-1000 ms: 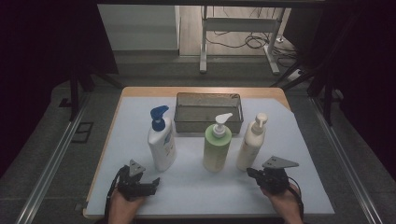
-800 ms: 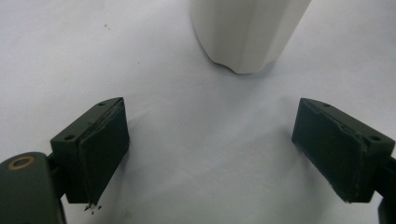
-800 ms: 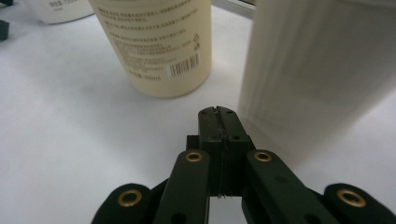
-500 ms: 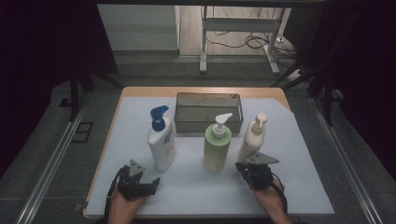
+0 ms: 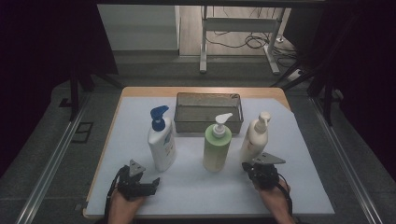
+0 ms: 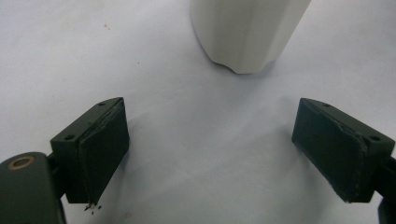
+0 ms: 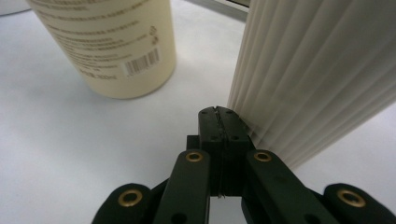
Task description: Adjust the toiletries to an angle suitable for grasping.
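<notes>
**Right gripper view: closed jaws arriving at the ribbed cream bottle**

Right gripper view is showing the ribbed cream bottle looming just beyond the right gripper, whose jaws are pressed together with nothing between them and sitting just beside the bottle's lower wall, perhaps touching it. In the high view this cream bottle is standing upright at the right of the row, in front of the wire basket, with the right gripper at its base. A second ago that gripper was lying farther to the right and clear of the bottle; it has been sliding in leftward since, so the reach toward this bottle is judged to be under way. Being clenched, the gripper is not yet ready to grasp; opening would have to come first.

Next along, the green bottle is standing in the middle of the row, showing its barcode in the right gripper view. The white bottle with the blue pump is standing at the left. Its base is appearing in the left gripper view, ahead of the left gripper, whose jaws are spread wide and empty over the tabletop. In the high view the left gripper is resting where it was.
</notes>
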`<action>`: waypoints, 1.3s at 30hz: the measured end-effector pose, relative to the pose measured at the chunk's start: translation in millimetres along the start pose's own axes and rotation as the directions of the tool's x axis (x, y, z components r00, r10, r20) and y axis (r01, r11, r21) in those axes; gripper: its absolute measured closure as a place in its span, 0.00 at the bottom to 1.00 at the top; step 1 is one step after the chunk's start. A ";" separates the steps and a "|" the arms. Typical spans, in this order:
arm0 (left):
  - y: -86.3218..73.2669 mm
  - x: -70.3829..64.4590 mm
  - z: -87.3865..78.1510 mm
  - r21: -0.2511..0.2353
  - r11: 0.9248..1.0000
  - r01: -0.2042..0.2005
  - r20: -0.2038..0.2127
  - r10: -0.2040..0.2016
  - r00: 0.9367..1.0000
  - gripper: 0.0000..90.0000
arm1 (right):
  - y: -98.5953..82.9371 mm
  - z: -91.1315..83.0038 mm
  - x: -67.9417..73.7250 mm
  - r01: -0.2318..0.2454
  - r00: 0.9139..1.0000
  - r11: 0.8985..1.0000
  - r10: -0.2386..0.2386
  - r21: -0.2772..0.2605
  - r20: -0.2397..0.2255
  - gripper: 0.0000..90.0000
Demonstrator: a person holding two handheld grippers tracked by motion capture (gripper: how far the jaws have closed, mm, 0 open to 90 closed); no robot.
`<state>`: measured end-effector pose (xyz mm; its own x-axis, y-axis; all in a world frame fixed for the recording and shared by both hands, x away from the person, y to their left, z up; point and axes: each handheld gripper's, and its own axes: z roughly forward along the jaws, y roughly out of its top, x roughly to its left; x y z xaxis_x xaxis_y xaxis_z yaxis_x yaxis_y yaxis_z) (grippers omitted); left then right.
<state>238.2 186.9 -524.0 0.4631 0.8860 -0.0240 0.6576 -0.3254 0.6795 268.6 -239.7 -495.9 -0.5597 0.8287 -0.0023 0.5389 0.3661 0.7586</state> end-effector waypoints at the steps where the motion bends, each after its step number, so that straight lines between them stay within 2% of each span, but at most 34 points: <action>1: 0.0 0.0 0.0 0.000 1.000 0.000 0.000 0.000 1.000 0.12 | -0.5 -0.8 -1.6 -0.003 1.000 1.000 0.003 0.001 0.000 1.00; 15: 0.0 0.0 0.0 0.000 1.000 0.000 0.000 0.000 1.000 0.12 | -9.3 -11.5 -30.1 -0.044 0.999 0.999 0.044 0.013 0.025 1.00; 23: 0.0 0.1 0.0 0.000 1.000 0.000 0.000 0.000 1.000 0.12 | -13.8 -13.4 -48.6 -0.069 0.996 0.997 0.068 0.022 0.056 1.00; 26: 0.0 0.1 0.0 0.000 1.000 0.000 0.000 0.000 1.000 0.12 | -14.9 -12.3 -51.8 -0.078 0.996 0.997 0.076 0.027 0.054 1.00; 35: 0.0 0.0 0.0 0.000 1.000 0.000 0.000 0.000 1.000 0.12 | -12.1 -22.7 -43.9 -0.049 0.999 0.999 0.048 0.017 0.012 0.88; 39: 0.0 0.1 0.0 0.000 1.000 0.000 0.000 0.000 1.000 0.12 | -11.2 -30.6 -42.7 -0.042 0.999 0.999 0.042 0.016 0.013 0.73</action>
<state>238.3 187.0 -524.0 0.4635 0.8858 -0.0242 0.6577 -0.3256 0.6793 267.2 -292.1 -484.4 -0.5281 0.8489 0.0210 0.5721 0.3374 0.7476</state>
